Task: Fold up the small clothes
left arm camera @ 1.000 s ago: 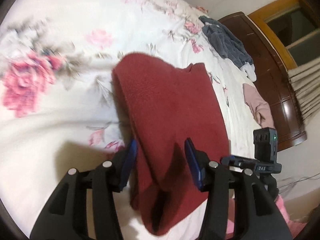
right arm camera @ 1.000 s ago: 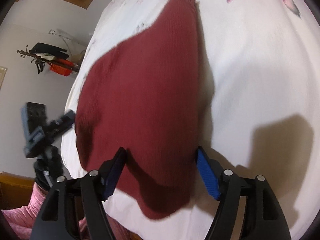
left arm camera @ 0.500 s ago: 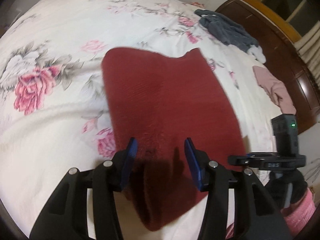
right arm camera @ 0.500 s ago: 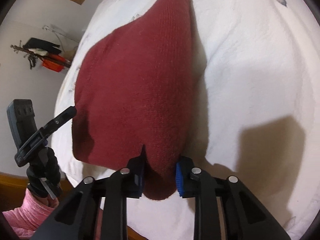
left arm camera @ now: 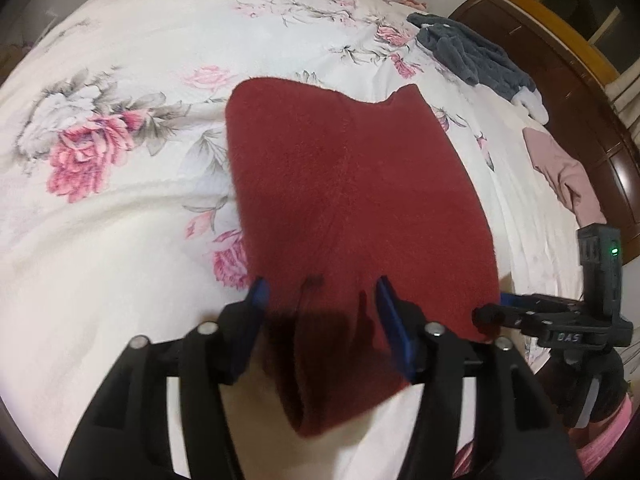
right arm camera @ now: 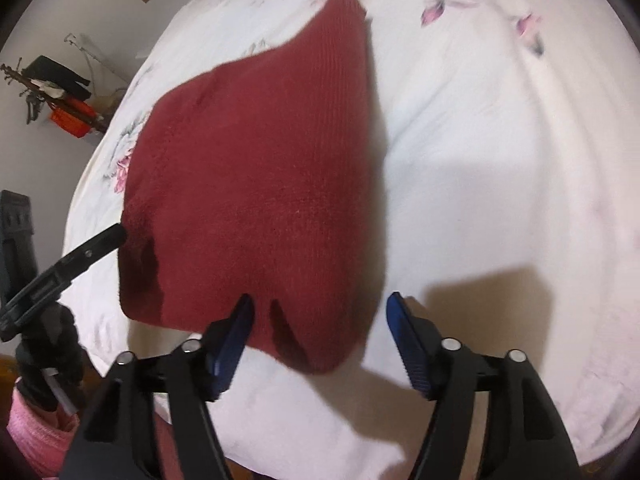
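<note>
Sweater (left arm camera: pixel 352 208) (dark red) between spread left gripper (left arm camera: pixel 320 300) fingers, on bedspread (left arm camera: pixel 120 240)

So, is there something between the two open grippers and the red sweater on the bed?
Nothing visible. The red sweater lies directly under the left gripper and the right gripper, both open over its near edge. The grey clothes lie far off.
</note>
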`<control>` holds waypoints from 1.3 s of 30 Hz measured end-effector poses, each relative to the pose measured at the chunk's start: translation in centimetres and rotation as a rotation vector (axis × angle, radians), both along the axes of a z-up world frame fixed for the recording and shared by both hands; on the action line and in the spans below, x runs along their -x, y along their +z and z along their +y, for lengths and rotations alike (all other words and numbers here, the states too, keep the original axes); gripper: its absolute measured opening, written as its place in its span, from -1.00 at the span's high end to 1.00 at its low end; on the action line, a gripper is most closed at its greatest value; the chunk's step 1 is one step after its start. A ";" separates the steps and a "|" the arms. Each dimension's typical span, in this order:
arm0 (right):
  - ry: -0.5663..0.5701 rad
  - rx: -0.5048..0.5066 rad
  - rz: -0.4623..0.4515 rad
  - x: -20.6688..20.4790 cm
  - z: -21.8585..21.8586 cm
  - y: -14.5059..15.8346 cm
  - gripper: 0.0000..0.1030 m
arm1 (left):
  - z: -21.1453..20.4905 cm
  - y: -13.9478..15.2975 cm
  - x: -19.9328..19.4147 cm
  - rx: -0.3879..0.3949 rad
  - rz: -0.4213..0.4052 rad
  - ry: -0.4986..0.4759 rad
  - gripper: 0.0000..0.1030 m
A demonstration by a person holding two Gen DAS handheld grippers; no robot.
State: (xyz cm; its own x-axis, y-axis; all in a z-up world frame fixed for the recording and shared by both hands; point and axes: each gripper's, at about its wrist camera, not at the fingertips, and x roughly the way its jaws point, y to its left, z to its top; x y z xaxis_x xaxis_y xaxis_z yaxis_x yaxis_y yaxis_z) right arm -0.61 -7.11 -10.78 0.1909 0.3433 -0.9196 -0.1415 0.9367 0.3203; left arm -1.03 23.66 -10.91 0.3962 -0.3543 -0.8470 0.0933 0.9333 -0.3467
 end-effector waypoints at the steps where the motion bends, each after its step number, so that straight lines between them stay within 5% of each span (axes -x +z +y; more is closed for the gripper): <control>1: -0.002 0.021 -0.012 0.4 0.0 0.5 -0.41 | -0.1 0.3 0.5 -0.003 0.003 0.003 -0.16; 7: -0.032 0.220 -0.085 2.9 -0.6 2.9 -0.75 | -0.3 2.2 3.8 -0.034 0.008 0.037 -0.32; 12: -0.035 0.156 -0.107 4.8 -0.2 4.8 -0.78 | -0.5 3.8 6.0 -0.073 0.028 0.068 -0.55; 16: -0.032 0.203 -0.135 6.3 1.2 6.4 -0.90 | -0.7 5.2 7.9 -0.127 0.013 0.089 -0.62; 39: -0.010 0.251 -0.258 12.0 4.2 12.7 -0.92 | -2.6 10.7 14.4 -0.261 -0.093 0.090 -0.69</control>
